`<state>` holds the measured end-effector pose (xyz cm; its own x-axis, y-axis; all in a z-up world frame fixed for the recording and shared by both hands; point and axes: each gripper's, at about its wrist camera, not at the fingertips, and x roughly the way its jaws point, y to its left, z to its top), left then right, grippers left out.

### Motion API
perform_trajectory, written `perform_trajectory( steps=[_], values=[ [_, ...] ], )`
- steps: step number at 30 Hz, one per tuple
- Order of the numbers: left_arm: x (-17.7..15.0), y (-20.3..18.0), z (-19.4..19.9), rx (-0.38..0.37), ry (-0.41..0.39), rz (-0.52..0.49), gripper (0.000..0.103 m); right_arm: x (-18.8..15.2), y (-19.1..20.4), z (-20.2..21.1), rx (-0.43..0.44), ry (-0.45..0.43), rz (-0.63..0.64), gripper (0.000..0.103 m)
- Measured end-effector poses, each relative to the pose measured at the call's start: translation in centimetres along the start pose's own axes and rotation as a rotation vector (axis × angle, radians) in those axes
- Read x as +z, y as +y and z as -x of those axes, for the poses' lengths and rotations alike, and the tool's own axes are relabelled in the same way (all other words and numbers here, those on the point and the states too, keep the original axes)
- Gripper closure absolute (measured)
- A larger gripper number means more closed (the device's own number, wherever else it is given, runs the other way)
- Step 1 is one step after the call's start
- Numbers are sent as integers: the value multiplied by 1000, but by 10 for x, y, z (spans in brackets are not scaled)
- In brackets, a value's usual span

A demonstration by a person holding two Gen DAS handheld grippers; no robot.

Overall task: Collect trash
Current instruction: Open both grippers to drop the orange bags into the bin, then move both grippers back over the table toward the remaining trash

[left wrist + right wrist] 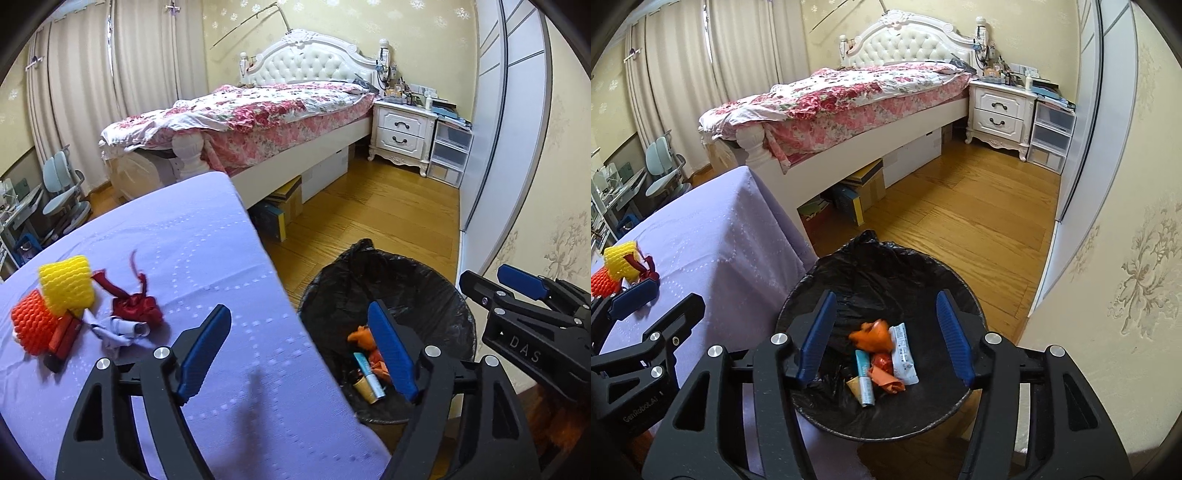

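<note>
A bin lined with a black bag (424, 295) (923, 273) stands on the floor right of a purple-covered table (207, 236) (713, 236). It holds orange peel (873, 334), a white wrapper (904, 352) and a blue tube (864, 378). On the table lie a yellow foam net (66, 282), an orange foam net (31, 325), a red cloth scrap (135, 304) and crumpled white paper (118, 330). My left gripper (301, 350) is open and empty over the table's right edge. My right gripper (886, 336) is open and empty above the bin; it also shows in the left wrist view (509, 288).
A bed with a floral quilt (258, 114) stands behind the table, with boxes (284, 206) under it. A white nightstand (402, 129) and plastic drawers (450, 151) stand at the far right. A wardrobe and wall (1108, 184) bound the right side. Wooden floor (960, 214) lies between.
</note>
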<state>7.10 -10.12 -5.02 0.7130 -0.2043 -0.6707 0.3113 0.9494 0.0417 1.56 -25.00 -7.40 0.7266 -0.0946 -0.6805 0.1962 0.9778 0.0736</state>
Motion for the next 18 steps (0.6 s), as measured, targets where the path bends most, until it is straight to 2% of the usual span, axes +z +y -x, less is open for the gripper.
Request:
perform_trajectory(
  steps=[11,18],
  values=[
    [-24,69,27,132,0,89,26,-3,57,6,108,15,94,48],
    [-49,123,42,232,24,172,26,-8,114,10,206,31,194,48]
  ],
)
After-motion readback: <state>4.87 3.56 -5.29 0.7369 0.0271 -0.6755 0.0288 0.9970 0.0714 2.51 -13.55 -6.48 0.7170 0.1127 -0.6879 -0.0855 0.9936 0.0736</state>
